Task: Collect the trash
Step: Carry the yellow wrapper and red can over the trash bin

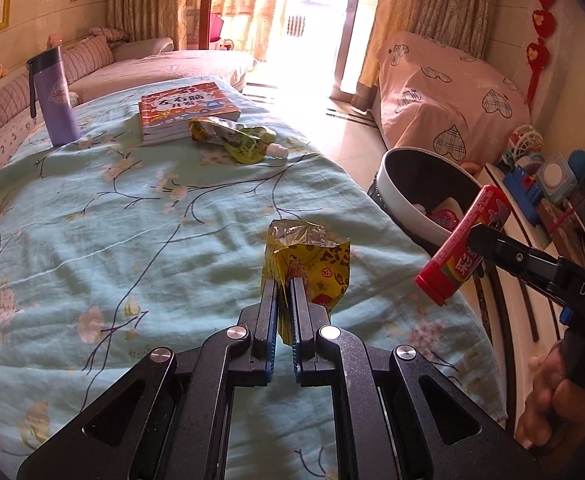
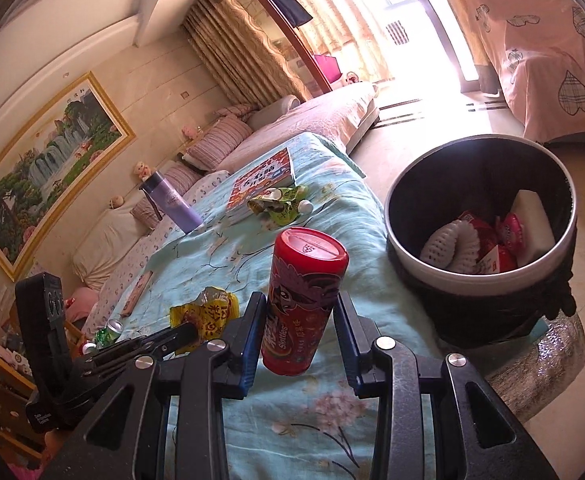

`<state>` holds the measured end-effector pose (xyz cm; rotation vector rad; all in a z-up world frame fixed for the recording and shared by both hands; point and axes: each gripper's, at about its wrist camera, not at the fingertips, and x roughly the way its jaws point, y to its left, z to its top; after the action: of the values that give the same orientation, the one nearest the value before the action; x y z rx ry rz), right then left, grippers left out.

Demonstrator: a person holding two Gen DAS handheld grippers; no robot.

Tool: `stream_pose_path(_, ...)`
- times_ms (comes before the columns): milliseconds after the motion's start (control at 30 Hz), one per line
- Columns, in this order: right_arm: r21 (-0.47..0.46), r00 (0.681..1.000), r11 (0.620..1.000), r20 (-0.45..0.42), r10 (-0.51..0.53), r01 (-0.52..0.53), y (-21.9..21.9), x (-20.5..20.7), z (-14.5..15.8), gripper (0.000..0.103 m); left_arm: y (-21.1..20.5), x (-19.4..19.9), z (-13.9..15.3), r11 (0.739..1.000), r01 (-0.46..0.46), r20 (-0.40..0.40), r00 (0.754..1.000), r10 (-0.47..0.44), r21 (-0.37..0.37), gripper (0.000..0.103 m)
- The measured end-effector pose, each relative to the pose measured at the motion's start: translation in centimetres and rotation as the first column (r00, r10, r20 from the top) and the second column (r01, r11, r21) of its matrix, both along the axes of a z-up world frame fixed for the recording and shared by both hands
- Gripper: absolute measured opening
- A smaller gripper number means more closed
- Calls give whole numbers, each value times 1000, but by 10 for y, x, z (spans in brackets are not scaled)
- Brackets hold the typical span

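Left wrist view: your left gripper (image 1: 283, 280) has its jaws pinched onto a crumpled yellow foil wrapper (image 1: 306, 258), torn open at the top with a silvery lining, held above the floral turquoise bedspread (image 1: 132, 216). Farther off, a squashed green spout pouch (image 1: 232, 138) lies against a stack of glossy books (image 1: 188, 110); a lavender tumbler (image 1: 54, 98) stands upright. Your right gripper (image 1: 472, 246) enters at right.

Right wrist view: your right gripper (image 2: 300, 316) clamps a red cylindrical Skittles tube (image 2: 302, 300), upright, flat lid up. The round black-lined trash bin (image 2: 480, 280) sits just right of the bed, holding white foam netting and red wrappers.
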<state>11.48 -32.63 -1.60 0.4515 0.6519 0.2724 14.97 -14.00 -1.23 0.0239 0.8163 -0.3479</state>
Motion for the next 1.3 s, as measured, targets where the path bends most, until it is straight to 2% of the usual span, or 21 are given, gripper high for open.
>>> stream_pose_path(667,23,995,996,34,-91,90,-52,-14,7,35,-57,11,8,993,118,0,993,-118,2,5)
stream_pose_path(1300,5,978,979,53,-202,202,-104,3,22,35,-126,36,34,971,238,37,970,-238,7,5)
